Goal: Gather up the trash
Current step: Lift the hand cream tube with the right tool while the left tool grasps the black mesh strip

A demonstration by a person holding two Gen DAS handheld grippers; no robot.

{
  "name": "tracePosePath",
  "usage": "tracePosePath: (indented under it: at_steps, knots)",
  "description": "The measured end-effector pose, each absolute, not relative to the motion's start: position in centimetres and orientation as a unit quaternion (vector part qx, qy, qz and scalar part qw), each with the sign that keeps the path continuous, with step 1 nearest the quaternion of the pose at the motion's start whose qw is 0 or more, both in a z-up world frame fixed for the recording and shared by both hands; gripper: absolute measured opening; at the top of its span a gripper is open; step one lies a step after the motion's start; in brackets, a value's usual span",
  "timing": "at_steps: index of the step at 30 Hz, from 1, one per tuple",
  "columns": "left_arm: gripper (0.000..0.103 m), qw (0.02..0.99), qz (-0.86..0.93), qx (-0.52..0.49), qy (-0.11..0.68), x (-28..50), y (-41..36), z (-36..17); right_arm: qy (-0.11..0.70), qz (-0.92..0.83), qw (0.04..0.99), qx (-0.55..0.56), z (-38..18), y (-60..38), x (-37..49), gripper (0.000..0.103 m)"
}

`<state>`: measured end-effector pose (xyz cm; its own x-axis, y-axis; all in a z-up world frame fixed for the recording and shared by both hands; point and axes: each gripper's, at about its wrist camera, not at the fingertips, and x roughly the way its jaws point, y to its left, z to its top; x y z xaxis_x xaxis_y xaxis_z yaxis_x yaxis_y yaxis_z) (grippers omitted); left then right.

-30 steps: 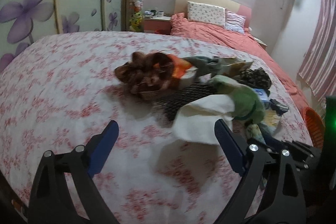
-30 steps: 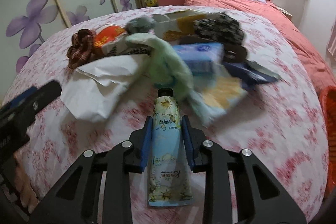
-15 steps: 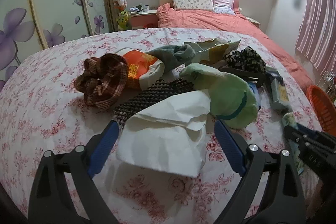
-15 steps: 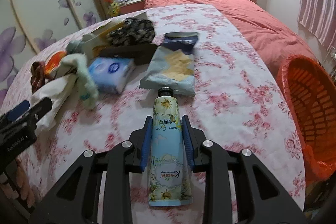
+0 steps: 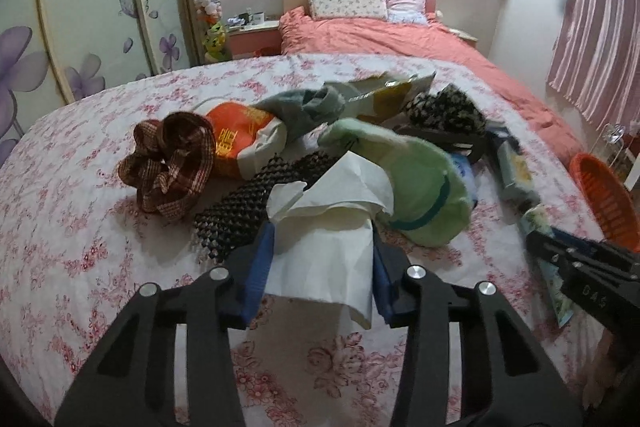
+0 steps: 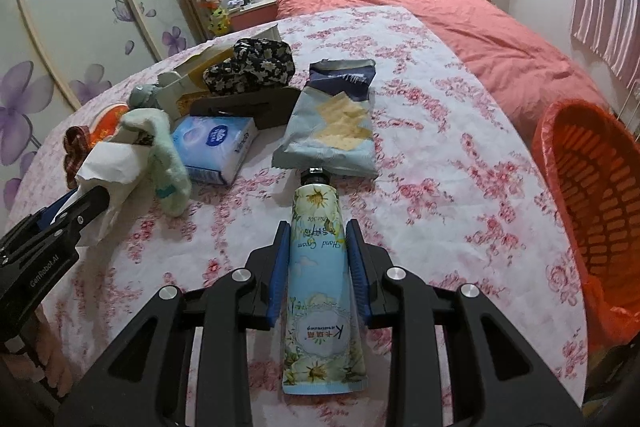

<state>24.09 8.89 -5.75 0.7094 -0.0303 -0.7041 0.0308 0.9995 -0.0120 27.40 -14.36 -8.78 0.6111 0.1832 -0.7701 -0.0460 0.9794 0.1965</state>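
The left gripper (image 5: pixel 323 259) is closing its blue pads on a crumpled sheet of white paper (image 5: pixel 332 227), which sits between the jaws and bunches up above them, with the pads already pressing its sides. The paper lies at the near edge of a heap of clutter on a bed with a pink floral bedspread (image 5: pixel 80 227). Just behind the paper lie a pale green sock (image 5: pixel 420 187), a black textured strip (image 5: pixel 256 203), a brown plaid scrunchie (image 5: pixel 172 163) and an orange-and-white wrapper (image 5: pixel 240 143).

The right gripper (image 6: pixel 318 255) is clamped narrowly on a hand cream tube (image 6: pixel 320 287), its black cap pointing away from the camera, held above the bedspread. Beyond the cap lies a pale blue cracker packet (image 6: pixel 332 131), and to its left a blue tissue pack (image 6: pixel 216 147), a dark box (image 6: pixel 248 107) and a black floral pouch (image 6: pixel 248 67) resting on it. An orange basket (image 6: pixel 592 195) stands at the right edge of the bed
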Motion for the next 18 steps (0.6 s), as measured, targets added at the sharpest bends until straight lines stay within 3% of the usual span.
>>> tracePosePath:
  at_steps: [6, 8, 16, 18]
  knots:
    - [0.043, 0.936, -0.021, -0.007, 0.350, 22.8, 9.3, -3.0, 0.420, 0.079, 0.900, 0.085, -6.8, -14.1, 26.3, 0.028]
    - [0.043, 0.940, -0.021, -0.009, 0.340, 22.3, 9.3, -1.9, 0.410, 0.085, 0.904, 0.085, -5.9, -14.0, 26.1, 0.005]
    - [0.043, 0.945, -0.025, -0.007, 0.325, 21.1, 8.6, 0.1, 0.410, 0.088, 0.904, 0.078, -5.4, -13.7, 25.9, 0.005]
    - [0.043, 0.945, -0.026, -0.008, 0.327, 21.0, 8.6, 0.0, 0.420, 0.089, 0.900, 0.079, -6.3, -13.6, 25.9, 0.012]
